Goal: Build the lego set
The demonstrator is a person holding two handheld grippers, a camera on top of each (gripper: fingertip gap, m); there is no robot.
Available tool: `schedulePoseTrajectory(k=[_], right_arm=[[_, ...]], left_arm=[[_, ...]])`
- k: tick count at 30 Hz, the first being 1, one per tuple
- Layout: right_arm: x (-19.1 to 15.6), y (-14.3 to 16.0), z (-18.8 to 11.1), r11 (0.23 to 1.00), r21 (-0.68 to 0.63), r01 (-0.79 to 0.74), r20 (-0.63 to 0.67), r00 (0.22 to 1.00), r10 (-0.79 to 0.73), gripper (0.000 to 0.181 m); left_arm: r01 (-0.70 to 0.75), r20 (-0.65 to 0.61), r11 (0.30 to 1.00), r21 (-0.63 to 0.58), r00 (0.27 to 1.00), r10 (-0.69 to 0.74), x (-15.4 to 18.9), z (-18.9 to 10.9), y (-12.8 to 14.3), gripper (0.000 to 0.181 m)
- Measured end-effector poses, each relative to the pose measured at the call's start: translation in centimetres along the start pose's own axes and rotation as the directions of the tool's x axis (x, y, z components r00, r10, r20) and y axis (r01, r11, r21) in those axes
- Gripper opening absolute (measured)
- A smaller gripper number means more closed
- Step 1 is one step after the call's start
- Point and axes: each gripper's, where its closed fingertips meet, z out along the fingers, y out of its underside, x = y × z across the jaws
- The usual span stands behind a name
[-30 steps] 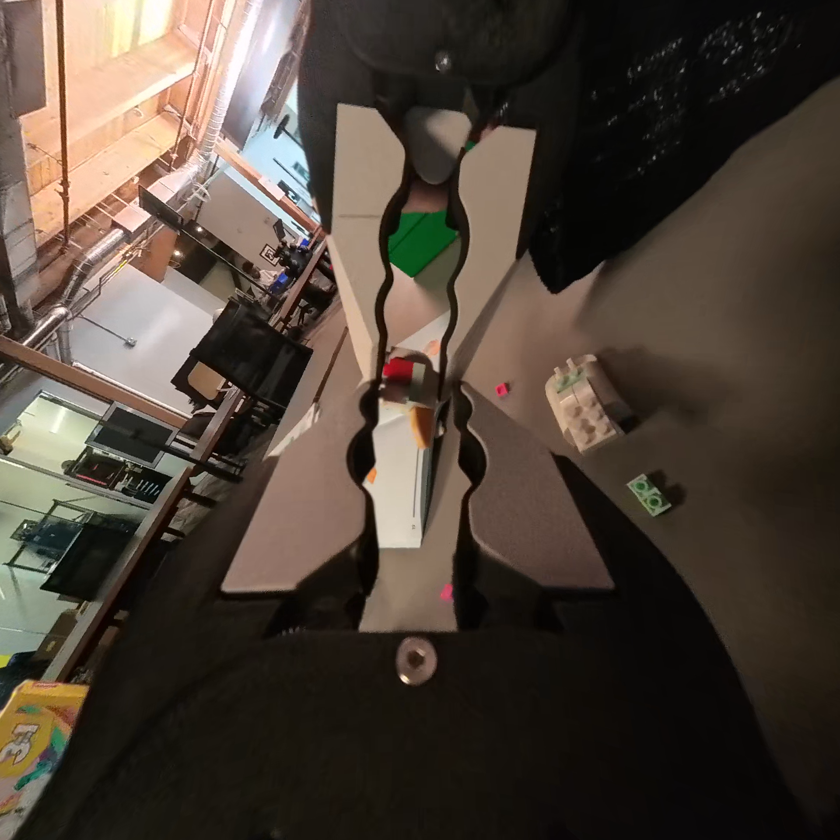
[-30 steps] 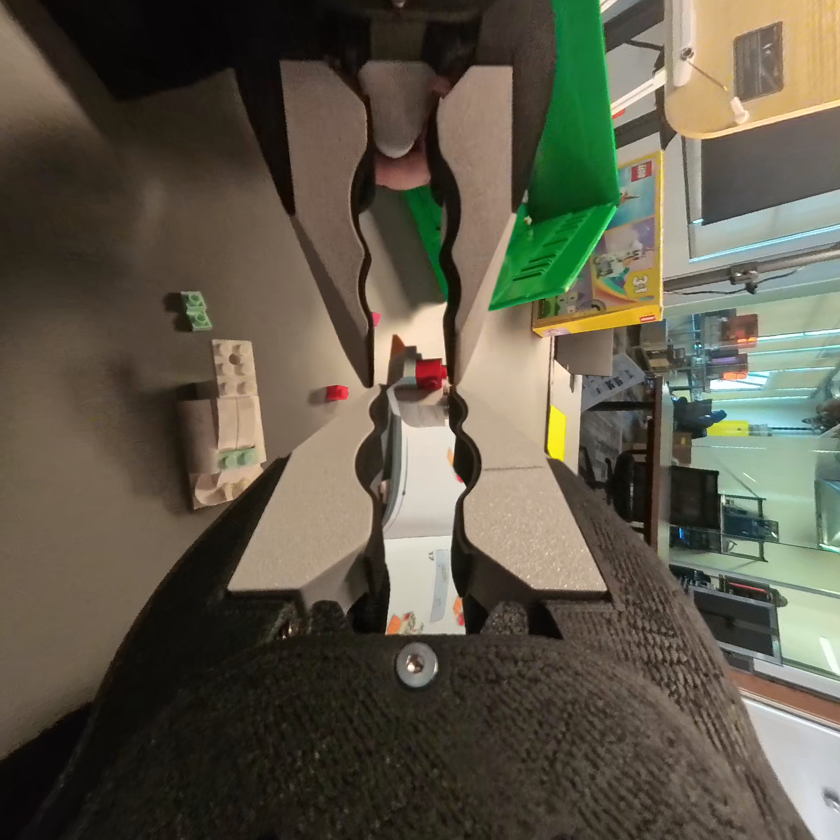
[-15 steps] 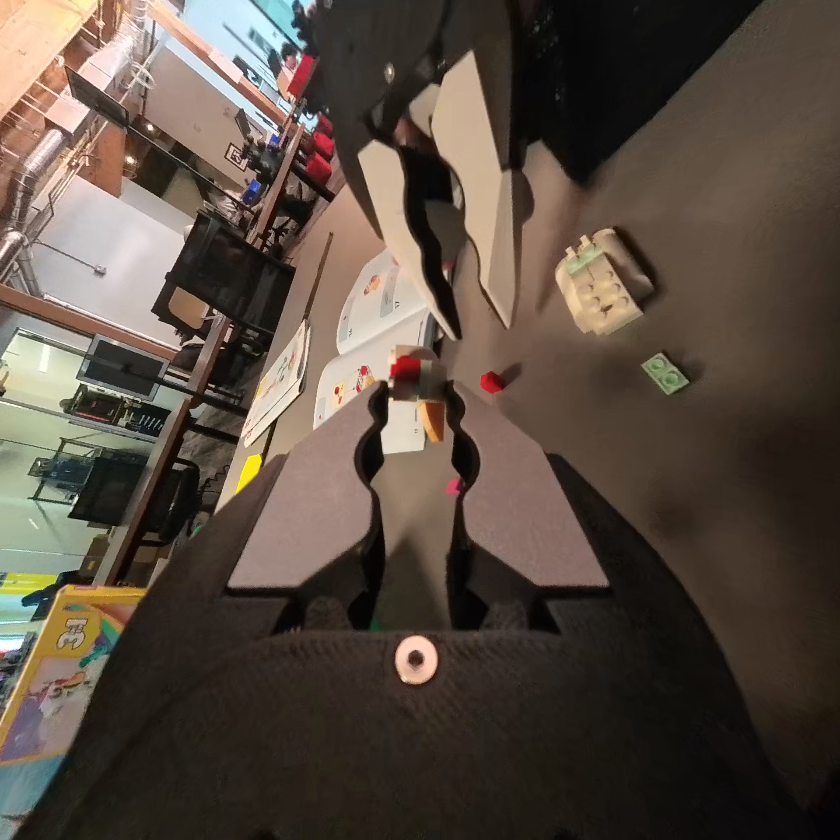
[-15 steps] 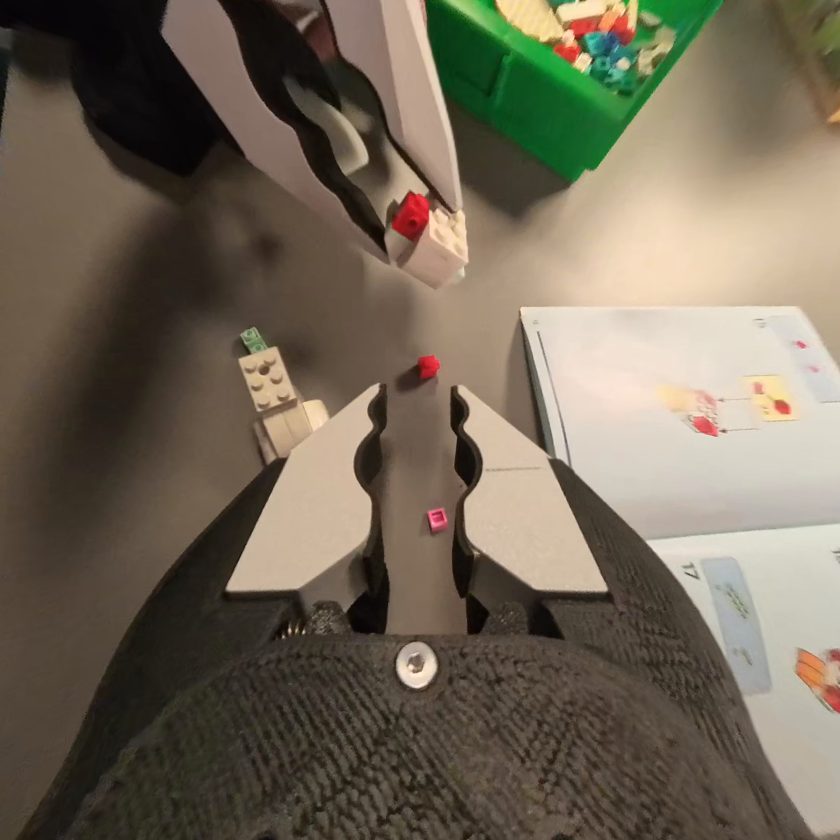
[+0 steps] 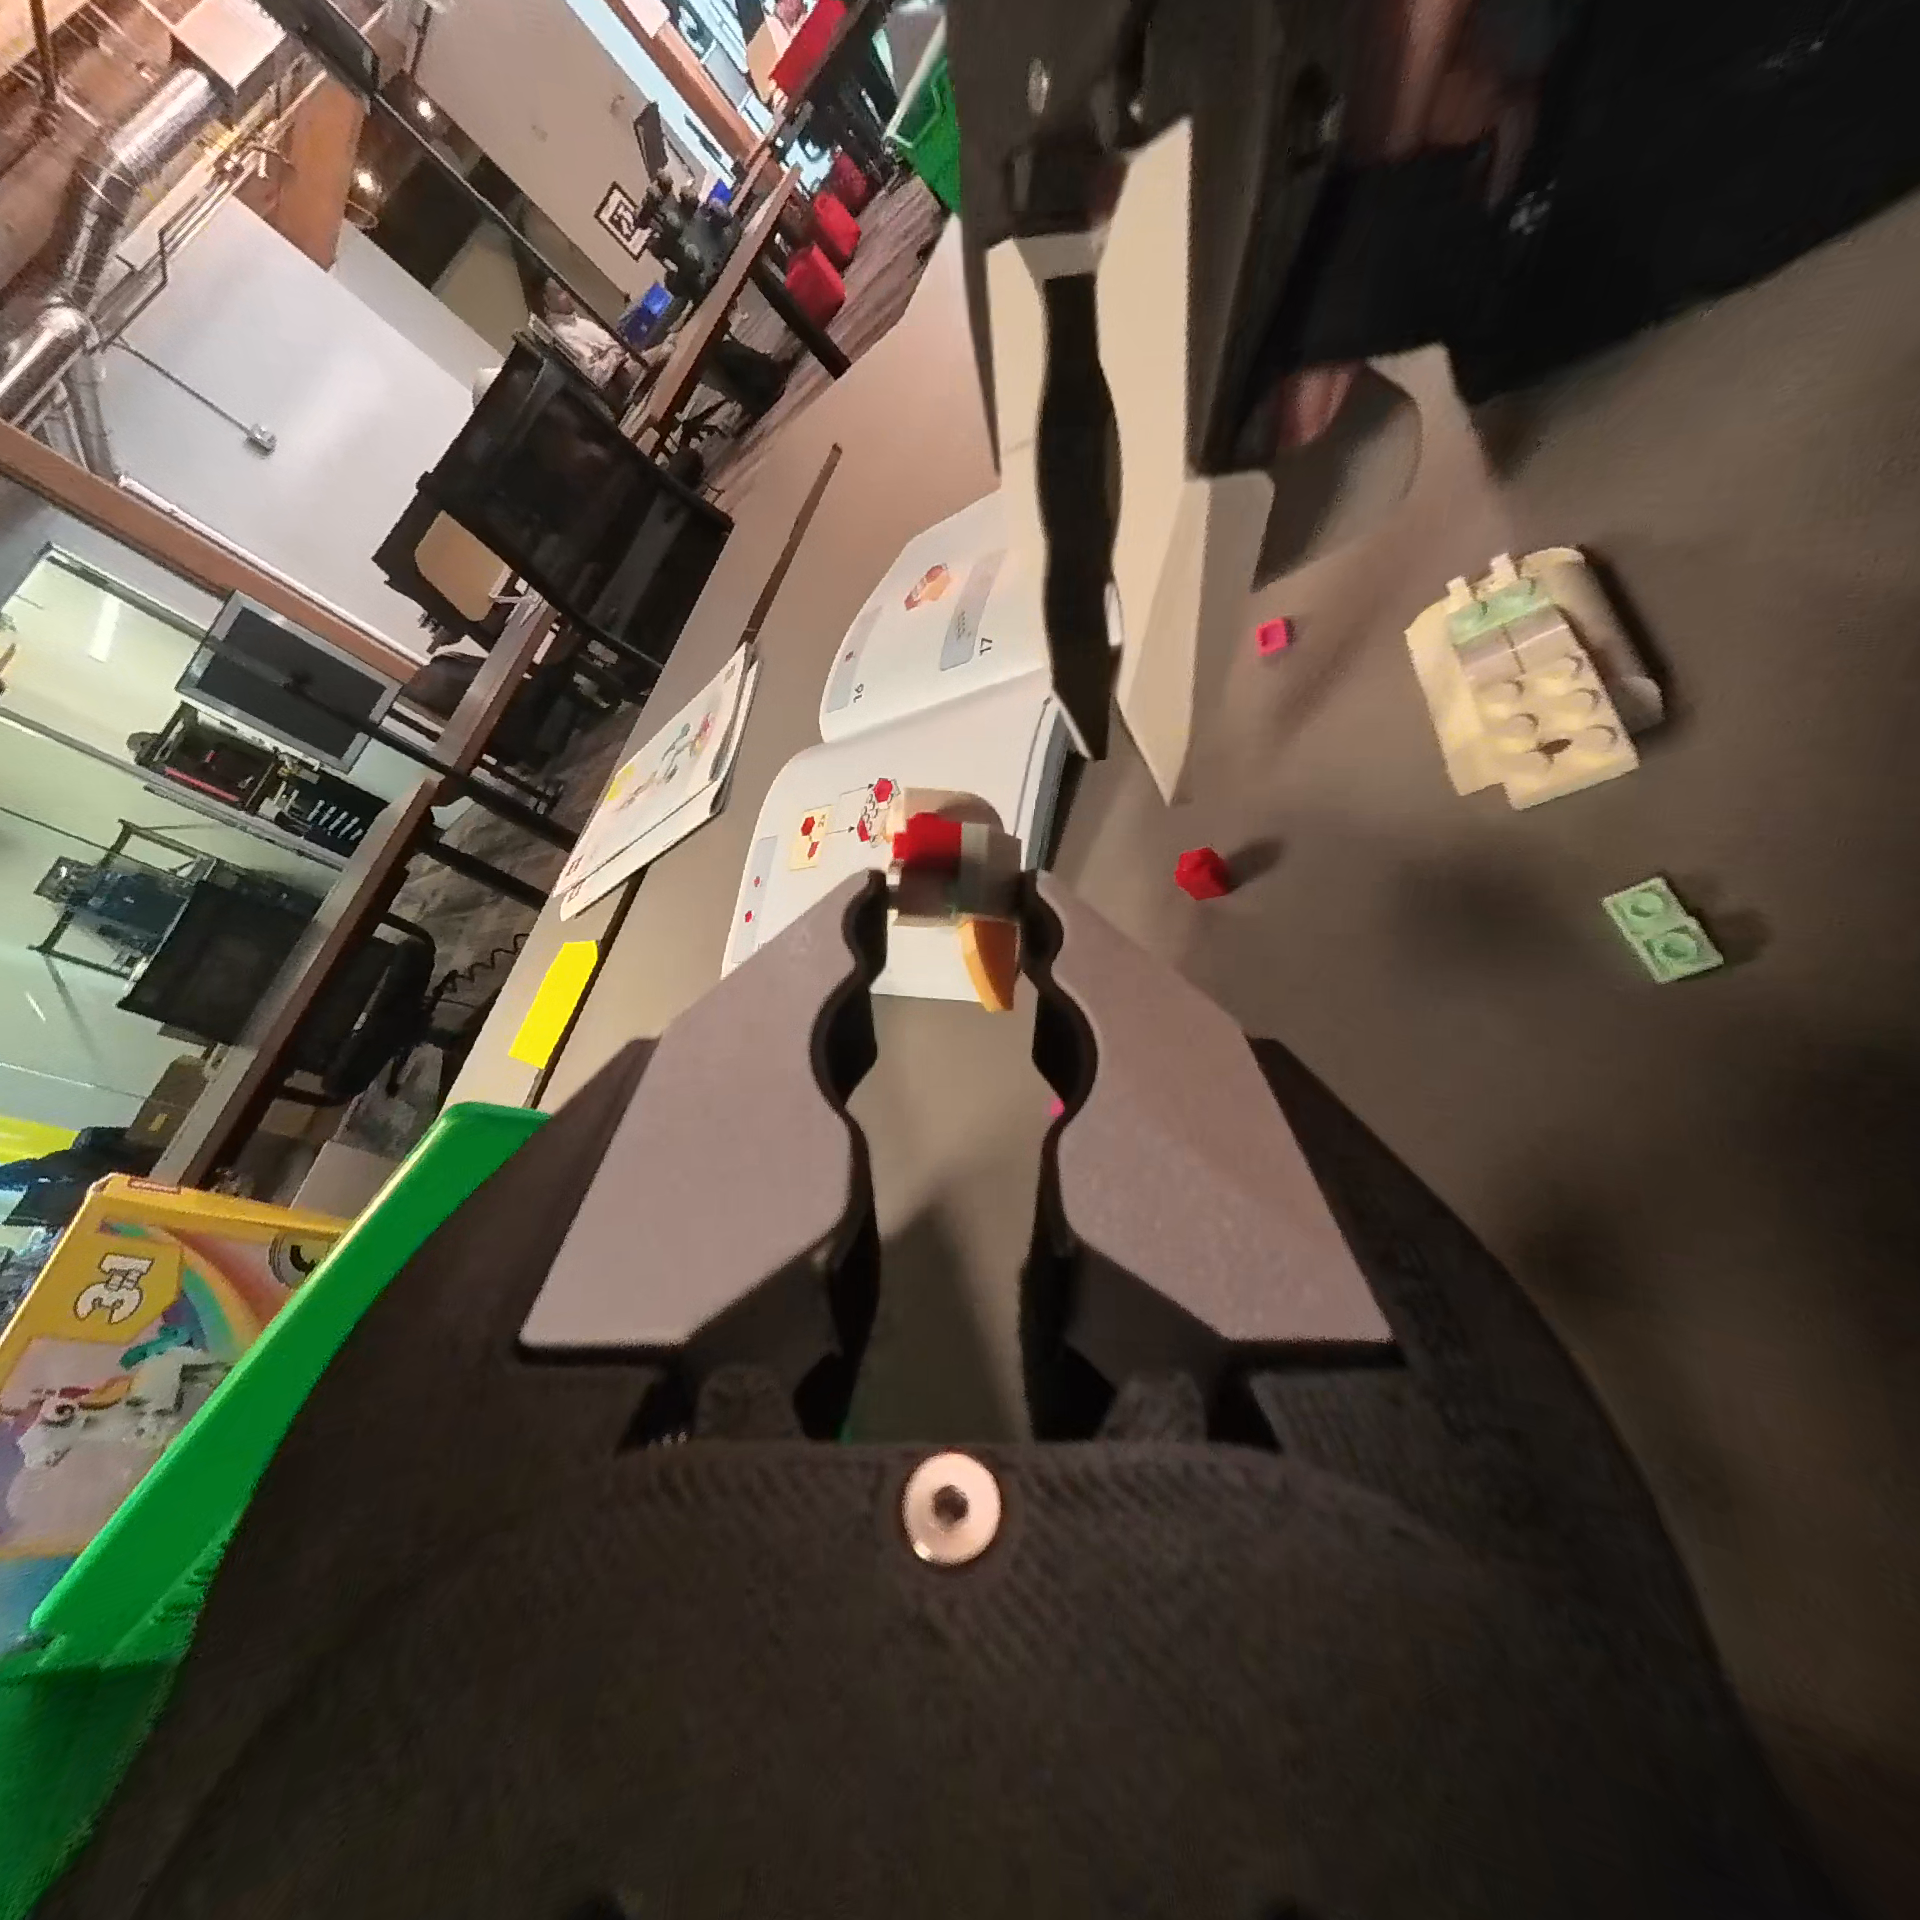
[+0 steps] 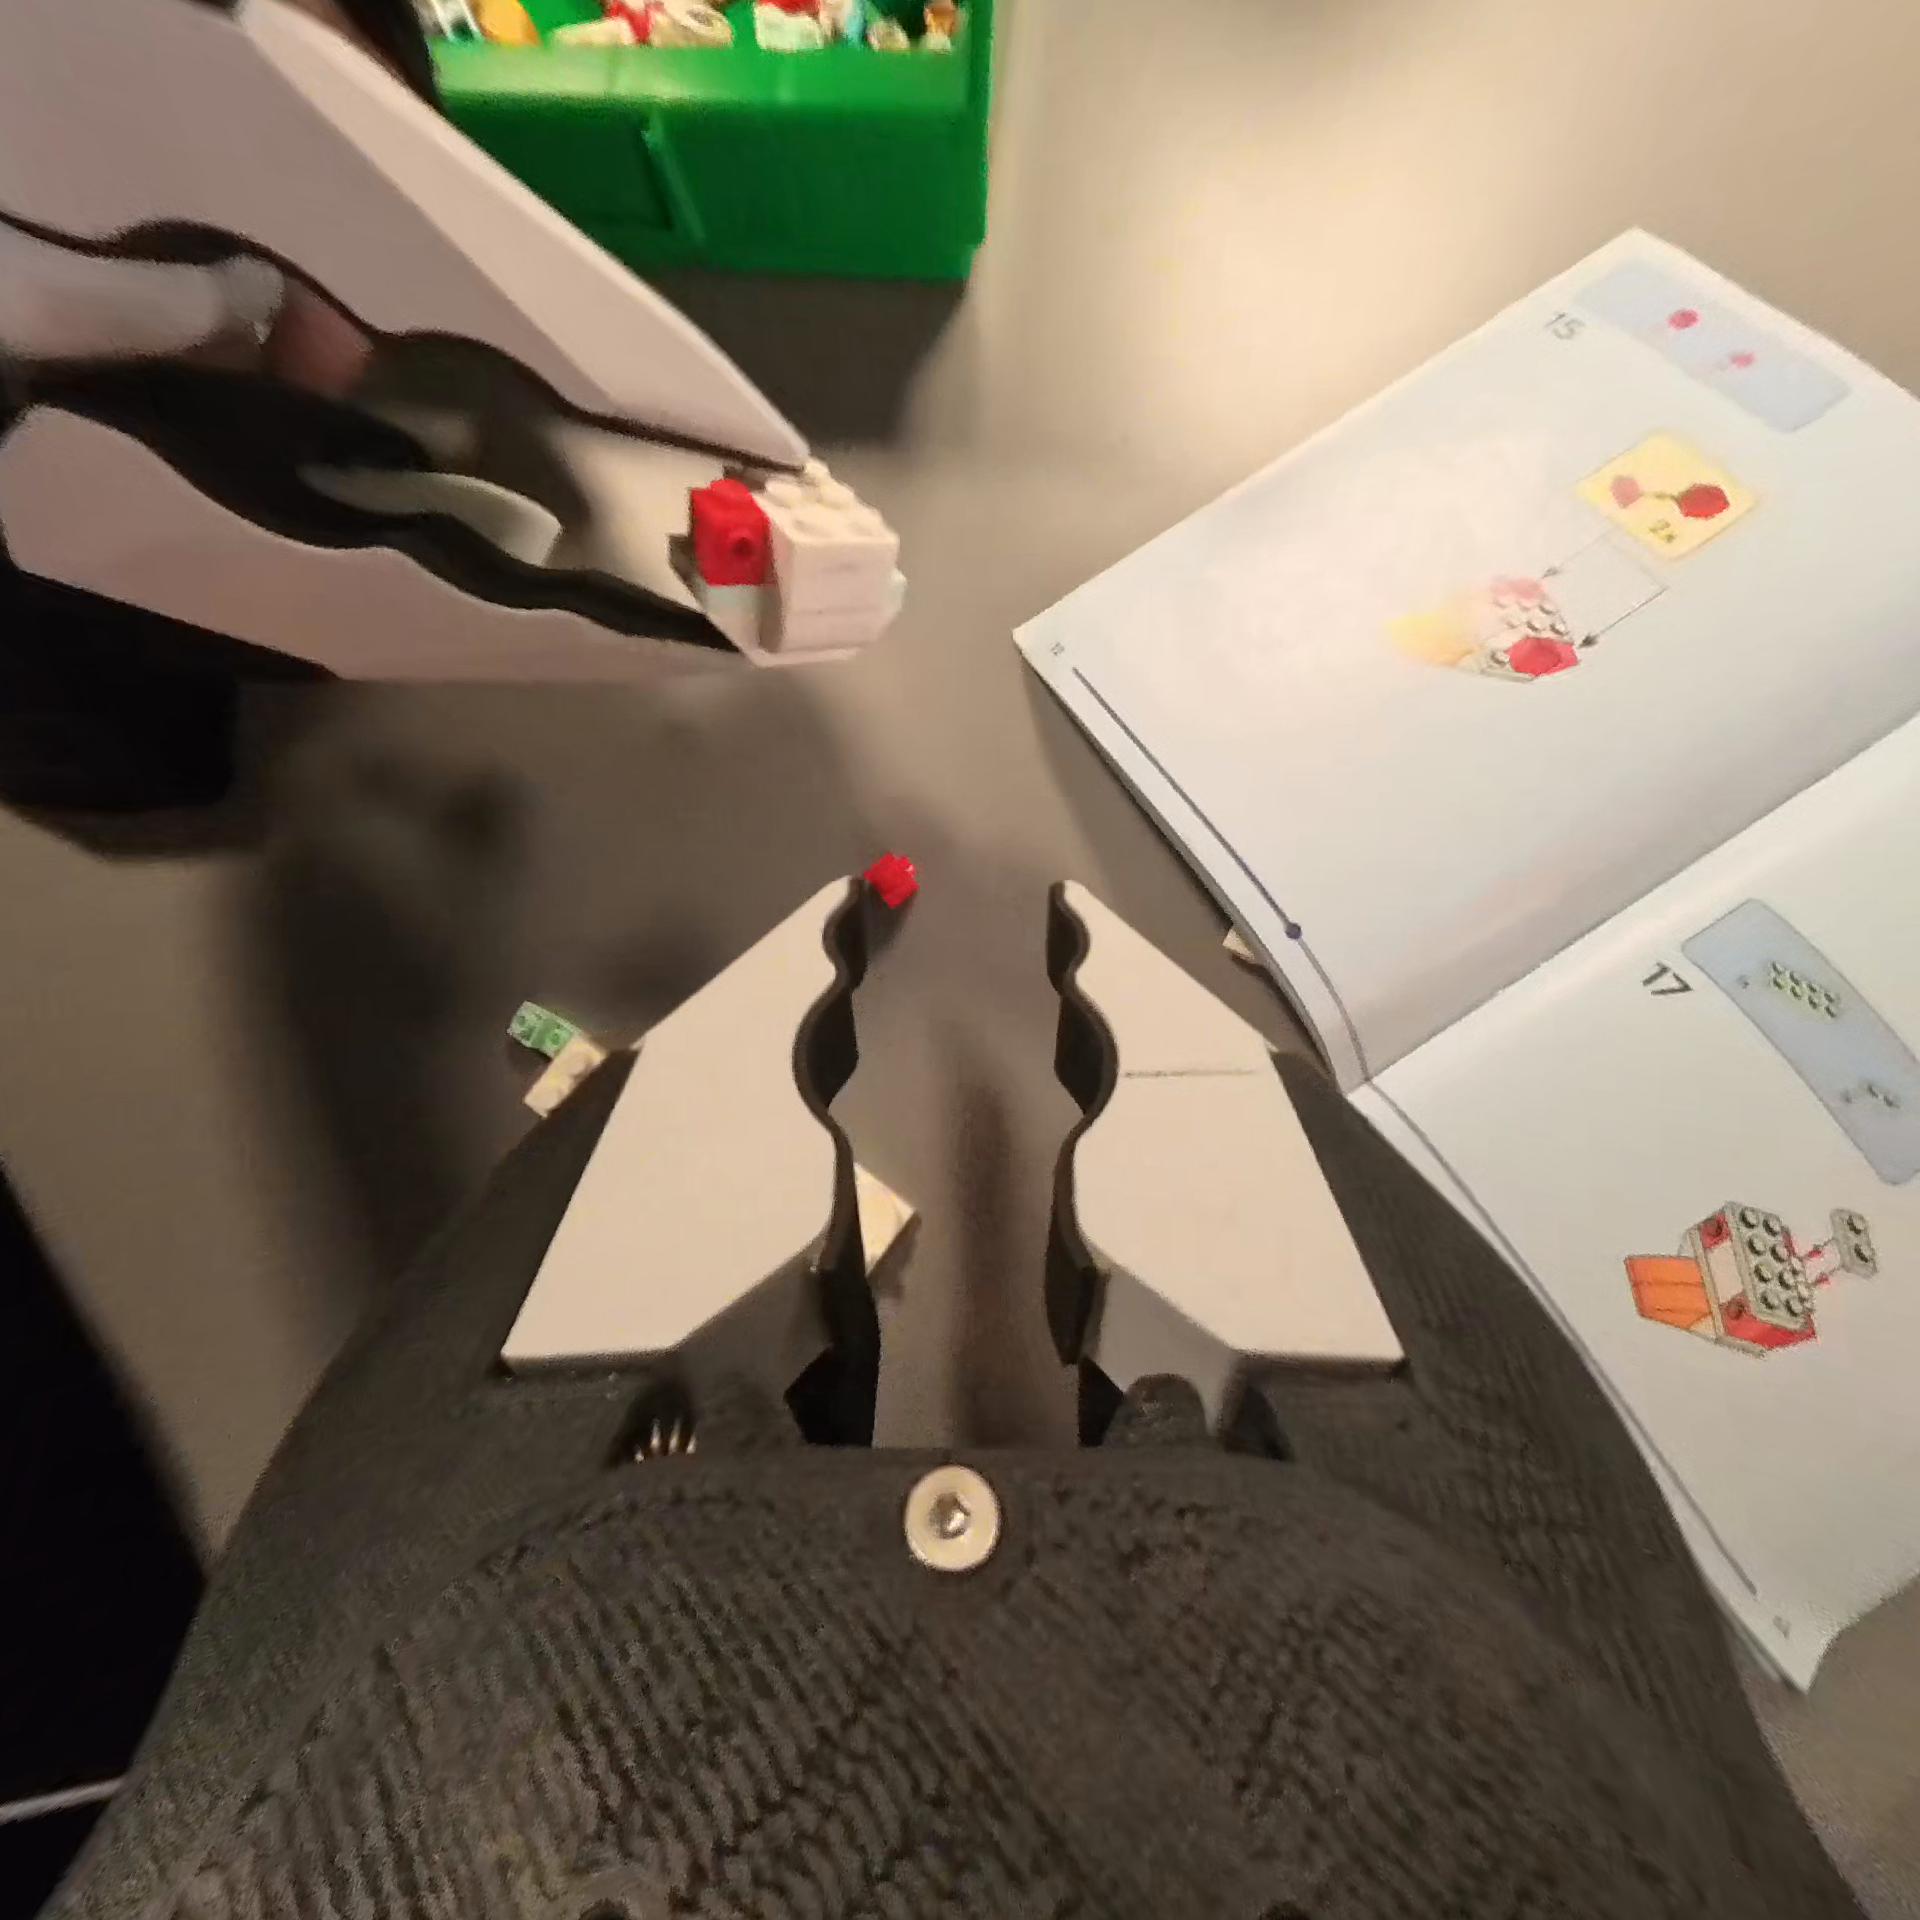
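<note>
My left gripper [image 5: 951, 894] is shut on a small white-and-grey lego assembly [image 5: 940, 857] with a red brick on its side and an orange curved piece underneath. It holds the assembly above the table, as the right wrist view shows [image 6: 821, 571]. My right gripper [image 6: 956, 904] is open and empty, low over the table. A loose red brick [image 6: 891, 878] lies just beyond its left fingertip; it also shows in the left wrist view [image 5: 1203, 871]. The right gripper also shows in the left wrist view [image 5: 1127, 774].
An open instruction booklet [image 6: 1507, 727] lies to the right. A green parts bin [image 6: 748, 156] stands behind. A white brick assembly [image 5: 1527, 686], a green plate [image 5: 1660, 940] and a pink piece [image 5: 1274, 636] lie on the grey table. A lego box [image 5: 104, 1351] stands beyond the bin. Spacing between my two grippers at the tips: around 6 cm. The right tips stand about 8 cm off the green plate [image 5: 1660, 940]. It is also in sight in the right wrist view [image 6: 539, 1022].
My right gripper has let go of the assembly, drawn away from the left gripper and come down open toward the loose red brick. The left gripper keeps the assembly and has swung aside.
</note>
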Motion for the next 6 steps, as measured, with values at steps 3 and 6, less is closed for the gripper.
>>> schedulePoseTrajectory(k=[3,6], right_arm=[[-1.3,0.5,0.6,0.999,-0.046,-0.006,0.037,0.999,0.007,0.031],[-2.1,0.9,1.1,0.995,-0.096,0.015,0.049,0.999,-0.01,0.023]], left_arm=[[0.002,-0.002,1.0,-0.001,1.0,-0.002,0.1,0.1,0.1,0.024],[-0.003,-0.002,1.0,-0.002,1.0,0.003,0.1,0.1,0.0,0.024]])
